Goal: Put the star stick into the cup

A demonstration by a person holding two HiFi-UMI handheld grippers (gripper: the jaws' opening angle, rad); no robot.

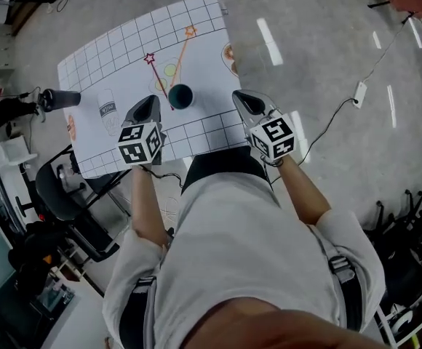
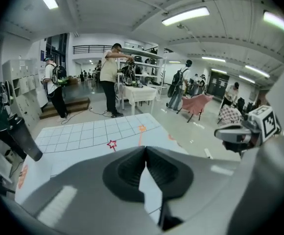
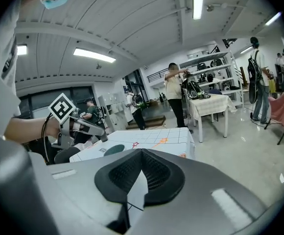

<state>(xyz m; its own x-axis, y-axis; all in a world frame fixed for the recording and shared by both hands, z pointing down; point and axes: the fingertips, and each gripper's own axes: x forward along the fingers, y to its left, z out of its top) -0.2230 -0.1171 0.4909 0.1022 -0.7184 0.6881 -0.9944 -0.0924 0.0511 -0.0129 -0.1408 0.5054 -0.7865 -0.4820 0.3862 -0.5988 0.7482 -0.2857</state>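
Note:
A dark teal cup stands on the white grid mat near the table's front edge. Two star sticks lie flat on the mat, their lower ends by the cup: a dark red star stick and an orange star stick. My left gripper hangs just left of the cup, shut and empty. On the cup's other side, over the table's front right corner, my right gripper is also shut with nothing in it. The left gripper view shows the red star and orange star beyond shut jaws. The right gripper view shows the cup beyond shut jaws.
A clear labelled cup lies on the mat's left part. A black cylinder pokes in at the table's left edge. Black chairs stand at the front left. A cable and power strip lie on the floor at right. People stand by shelves beyond.

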